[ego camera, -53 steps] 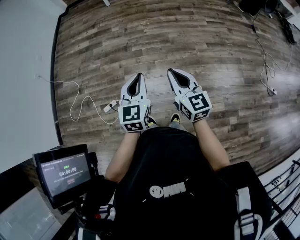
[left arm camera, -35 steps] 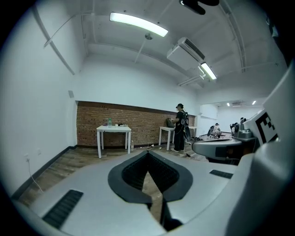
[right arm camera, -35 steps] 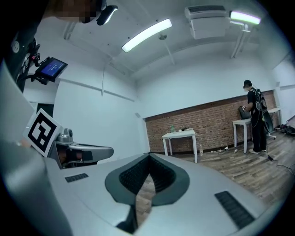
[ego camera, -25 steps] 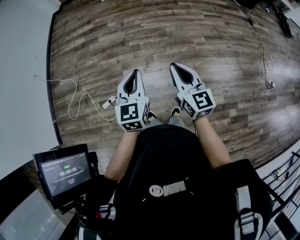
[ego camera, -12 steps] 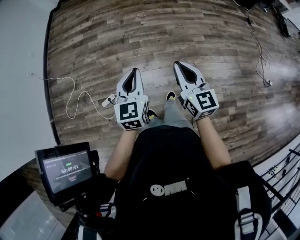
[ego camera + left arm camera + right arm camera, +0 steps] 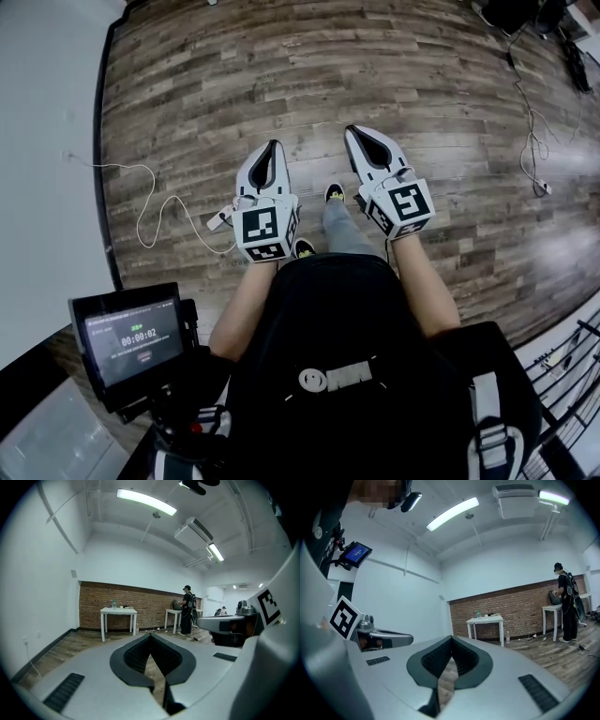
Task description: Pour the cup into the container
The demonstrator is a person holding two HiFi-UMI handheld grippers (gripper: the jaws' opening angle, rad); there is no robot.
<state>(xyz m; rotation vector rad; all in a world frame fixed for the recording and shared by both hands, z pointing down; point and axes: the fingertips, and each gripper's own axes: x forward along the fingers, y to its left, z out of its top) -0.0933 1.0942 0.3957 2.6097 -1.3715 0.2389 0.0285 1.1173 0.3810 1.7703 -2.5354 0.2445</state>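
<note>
On the small white table [image 6: 118, 611] against the red brick wall [image 6: 93, 603], a pale green bottle-like thing [image 6: 113, 604] stands toward the left end and some small items [image 6: 125, 606] sit near the middle. They are too small to tell whether the cup or the container is among them. A person in dark clothes [image 6: 188, 610] stands at a second white table [image 6: 171, 613] further right. Well apart from both tables, over the brown wooden plank floor [image 6: 394, 66], the left gripper [image 6: 273, 146] and the right gripper [image 6: 352, 130] are side by side. Each has its jaws closed tip to tip, with nothing between them.
</note>
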